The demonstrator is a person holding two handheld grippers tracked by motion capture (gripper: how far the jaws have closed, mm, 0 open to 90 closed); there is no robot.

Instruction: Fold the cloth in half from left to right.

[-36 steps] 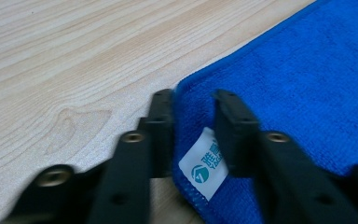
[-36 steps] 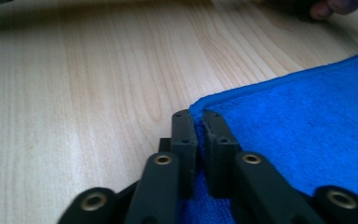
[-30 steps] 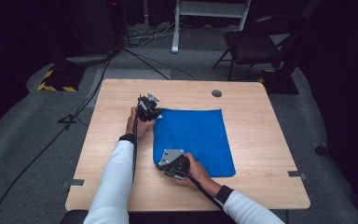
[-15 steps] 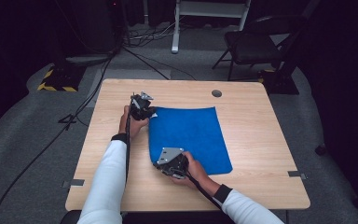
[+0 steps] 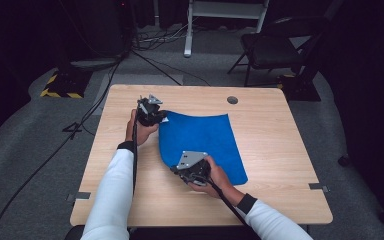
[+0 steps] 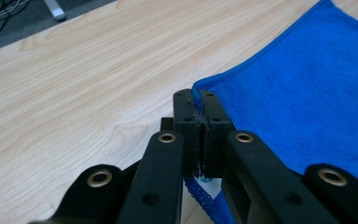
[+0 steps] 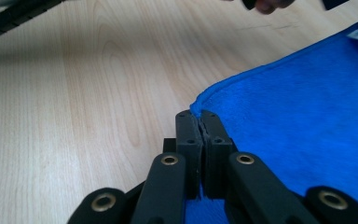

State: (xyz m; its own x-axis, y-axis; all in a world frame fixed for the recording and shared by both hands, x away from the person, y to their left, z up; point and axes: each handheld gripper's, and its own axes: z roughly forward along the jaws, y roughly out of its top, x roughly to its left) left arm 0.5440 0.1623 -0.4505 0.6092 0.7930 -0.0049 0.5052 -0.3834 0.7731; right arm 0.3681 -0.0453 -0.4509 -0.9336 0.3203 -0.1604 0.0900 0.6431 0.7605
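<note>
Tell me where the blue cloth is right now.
In the high view the blue cloth lies mid-table, its left corners pinched by the left claw and the right claw.

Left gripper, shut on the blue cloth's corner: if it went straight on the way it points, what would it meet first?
Probably nothing soon. The left gripper points past the blue microfibre cloth over the bare light wooden table, toward its far edge; depth is unclear.

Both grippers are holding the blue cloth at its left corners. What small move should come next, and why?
Probably carry both corners rightward over the blue cloth to fold it. The left gripper and right gripper are each shut on a corner, and that left edge already curves up off the table.
</note>
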